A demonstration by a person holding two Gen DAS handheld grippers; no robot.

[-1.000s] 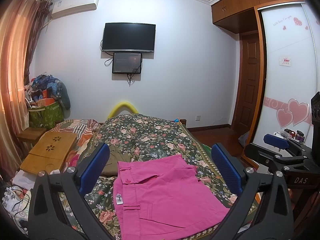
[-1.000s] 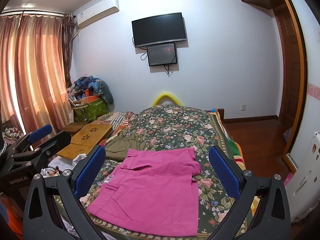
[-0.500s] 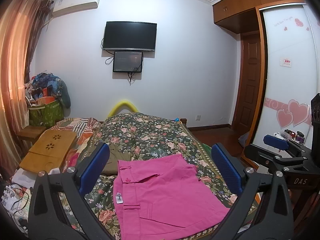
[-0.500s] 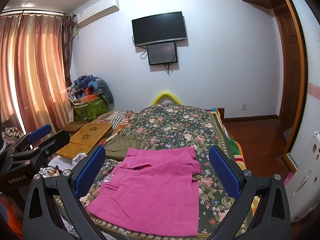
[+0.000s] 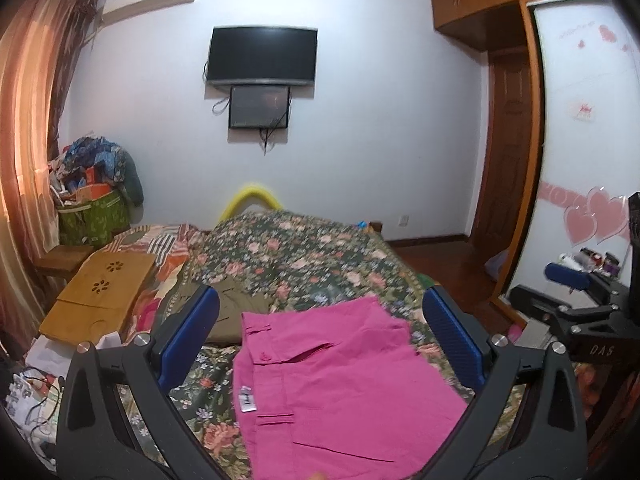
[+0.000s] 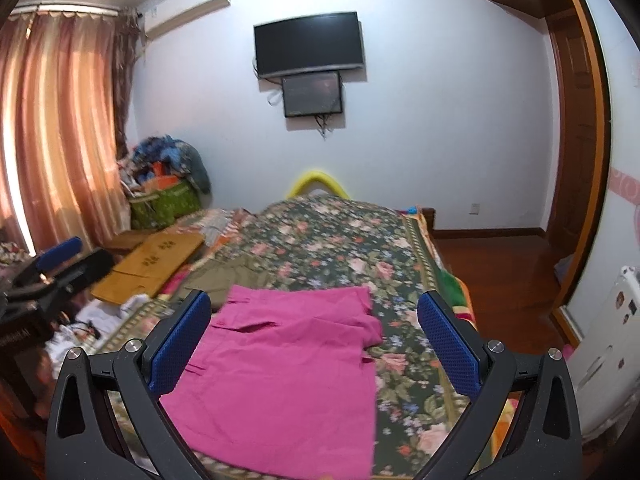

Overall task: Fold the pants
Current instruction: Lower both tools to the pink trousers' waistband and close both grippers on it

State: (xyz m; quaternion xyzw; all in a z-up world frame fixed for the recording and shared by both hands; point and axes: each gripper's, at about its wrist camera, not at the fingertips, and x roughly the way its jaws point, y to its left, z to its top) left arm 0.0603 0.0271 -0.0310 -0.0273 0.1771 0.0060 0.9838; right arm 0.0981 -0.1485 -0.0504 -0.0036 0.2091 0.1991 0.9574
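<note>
Pink pants (image 5: 336, 376) flat on floral bedspread (image 5: 304, 256); both tongs spread, hovering.

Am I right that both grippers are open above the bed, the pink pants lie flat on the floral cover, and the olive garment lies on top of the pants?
Not quite. The olive garment lies beside the pink pants, just past their waistband on the floral cover, not on top; the right wrist view shows it. The left gripper and right gripper are open above the bed.
</note>
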